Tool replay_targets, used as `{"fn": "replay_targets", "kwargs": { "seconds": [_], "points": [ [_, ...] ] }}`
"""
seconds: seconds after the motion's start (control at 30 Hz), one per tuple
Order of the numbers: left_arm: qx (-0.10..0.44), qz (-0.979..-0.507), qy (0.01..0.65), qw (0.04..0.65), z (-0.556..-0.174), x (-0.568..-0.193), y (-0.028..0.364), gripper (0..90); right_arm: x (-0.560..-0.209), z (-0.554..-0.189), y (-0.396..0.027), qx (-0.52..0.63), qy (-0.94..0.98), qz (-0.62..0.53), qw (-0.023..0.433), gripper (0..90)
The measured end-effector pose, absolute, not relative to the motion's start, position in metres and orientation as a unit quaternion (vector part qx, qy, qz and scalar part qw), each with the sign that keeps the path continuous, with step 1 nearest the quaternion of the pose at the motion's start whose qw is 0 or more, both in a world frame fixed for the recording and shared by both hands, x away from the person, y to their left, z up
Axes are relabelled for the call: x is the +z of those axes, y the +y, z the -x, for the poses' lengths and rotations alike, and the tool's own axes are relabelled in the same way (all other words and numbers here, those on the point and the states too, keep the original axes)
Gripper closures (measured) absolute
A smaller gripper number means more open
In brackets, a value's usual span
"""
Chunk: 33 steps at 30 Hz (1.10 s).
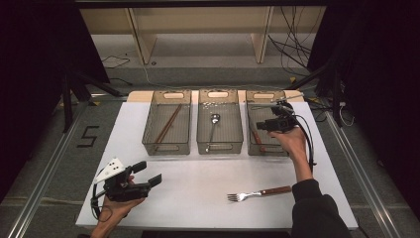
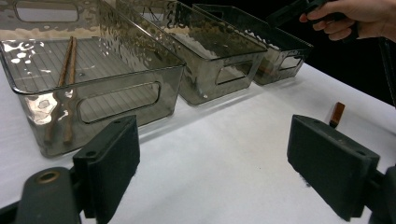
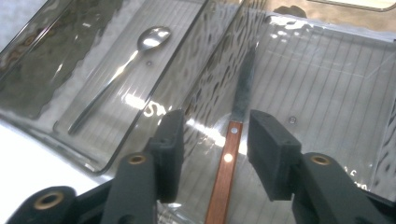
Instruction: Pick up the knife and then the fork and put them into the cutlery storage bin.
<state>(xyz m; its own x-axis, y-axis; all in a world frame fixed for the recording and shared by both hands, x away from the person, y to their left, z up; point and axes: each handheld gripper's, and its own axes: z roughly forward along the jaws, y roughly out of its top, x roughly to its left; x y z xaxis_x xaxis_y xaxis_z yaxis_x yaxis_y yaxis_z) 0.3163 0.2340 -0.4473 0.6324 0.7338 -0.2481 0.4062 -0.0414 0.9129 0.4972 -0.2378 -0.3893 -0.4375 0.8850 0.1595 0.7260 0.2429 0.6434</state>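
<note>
Three smoky clear bins stand in a row at the back of the white table [image 1: 198, 183]. The left bin [image 1: 167, 146] holds a pair of wooden chopsticks [image 1: 167, 126] [image 2: 67, 70]. A spoon [image 1: 213, 124] [image 3: 121, 70] lies in the middle bin [image 1: 220, 145]. A wooden-handled knife [image 3: 232, 135] lies on the floor of the right bin [image 1: 266, 94]. My right gripper [image 1: 267, 124] [image 3: 215, 140] hovers open over that knife, jaws to either side of its handle and apart from it. A wooden-handled fork [image 1: 260, 193] lies at the front right. My left gripper [image 1: 148, 173] [image 2: 212, 163] is open and holds nothing at the front left.
In the left gripper view the fork's handle end [image 2: 336, 114] shows beyond the right jaw, and the other hand [image 2: 355, 18] is over the far bin. Cables and shelf legs lie on the floor behind the table. Bare white tabletop lies between the bins and the front edge.
</note>
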Motion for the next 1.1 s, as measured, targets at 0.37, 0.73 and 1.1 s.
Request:
{"fn": "replay_targets", "kwargs": {
  "seconds": [0.37, 0.73, 1.1],
  "points": [
    [0.146, -0.706, 0.404, 0.563, -0.316, -0.447, 0.234, 16.5, -0.371, -0.468, -0.231, 0.348, 0.815, -0.45, 0.116, 38.1],
    [0.146, -0.706, 0.404, 0.563, -0.316, -0.448, 0.234, 16.5, -0.362, -0.431, -0.224, 0.344, 0.857, -0.368, 0.107, 32.3],
    [0.145, -0.706, 0.403, 0.564, -0.316, -0.448, 0.233, 16.4, -0.372, -0.408, -0.217, 0.332, 0.879, -0.329, 0.094, 29.8]
  ]
}}
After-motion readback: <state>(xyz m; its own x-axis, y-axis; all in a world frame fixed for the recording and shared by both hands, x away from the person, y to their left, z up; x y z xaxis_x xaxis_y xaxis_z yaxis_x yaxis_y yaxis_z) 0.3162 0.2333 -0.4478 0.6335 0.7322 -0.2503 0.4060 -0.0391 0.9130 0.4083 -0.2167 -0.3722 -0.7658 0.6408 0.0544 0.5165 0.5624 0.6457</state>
